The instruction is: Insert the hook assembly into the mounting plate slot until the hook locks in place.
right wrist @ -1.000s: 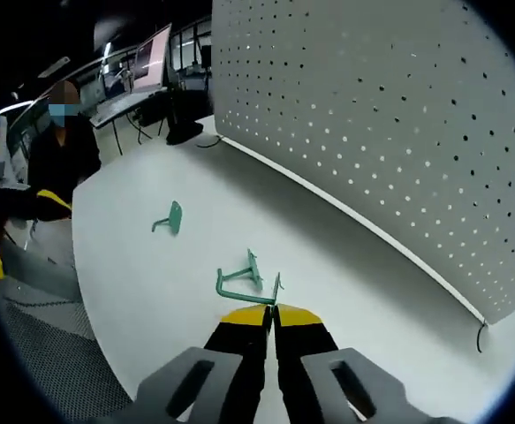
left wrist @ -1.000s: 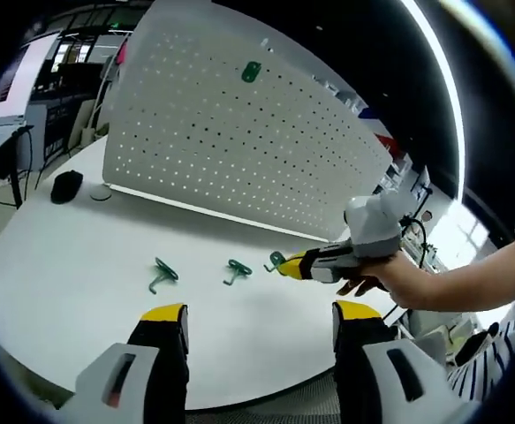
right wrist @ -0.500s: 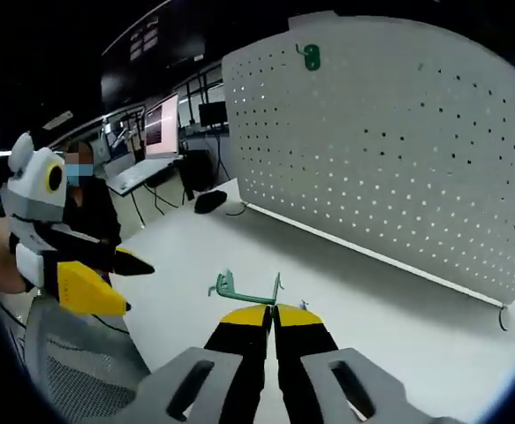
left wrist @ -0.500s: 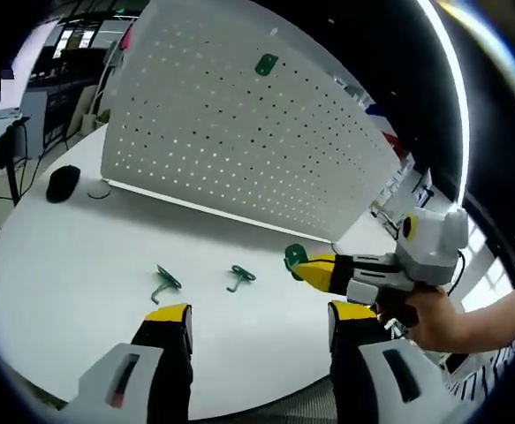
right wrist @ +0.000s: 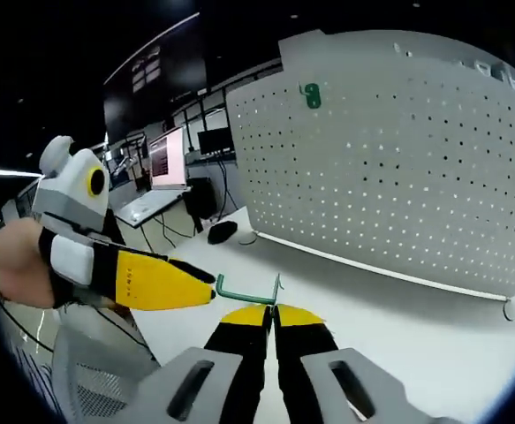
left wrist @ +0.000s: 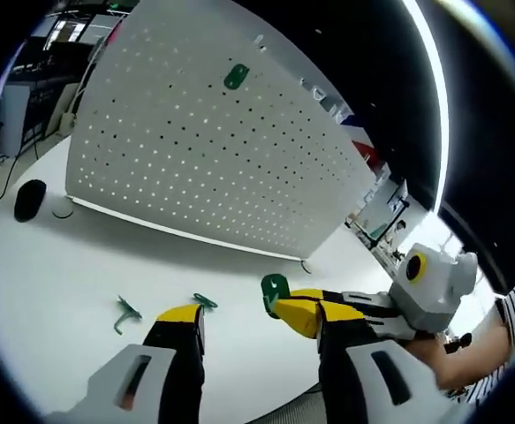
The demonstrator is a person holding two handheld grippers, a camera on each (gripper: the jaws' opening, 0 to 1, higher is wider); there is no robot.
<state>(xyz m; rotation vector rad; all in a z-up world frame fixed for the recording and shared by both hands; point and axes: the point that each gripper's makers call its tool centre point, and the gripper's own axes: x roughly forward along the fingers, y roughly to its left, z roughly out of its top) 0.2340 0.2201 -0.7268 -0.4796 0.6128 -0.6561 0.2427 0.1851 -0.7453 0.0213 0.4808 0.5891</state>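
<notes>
My right gripper is shut on a green hook, held level above the table in front of the white pegboard. In the left gripper view the right gripper reaches in from the right, and the held hook's plate points up between my own jaws. My left gripper is open and holds nothing. In the right gripper view the left gripper comes in from the left, its yellow fingers next to the hook's free end. Another green hook hangs high on the pegboard.
Two loose green hooks lie on the white table. A black mouse sits near the board's left end. Desks with monitors stand behind. A person's hand holds the left gripper.
The two grippers have come together: the right one carried its hook closer to the left gripper, whose fingers now sit beside the hook's free end. Both views tilted up toward the pegboard.
</notes>
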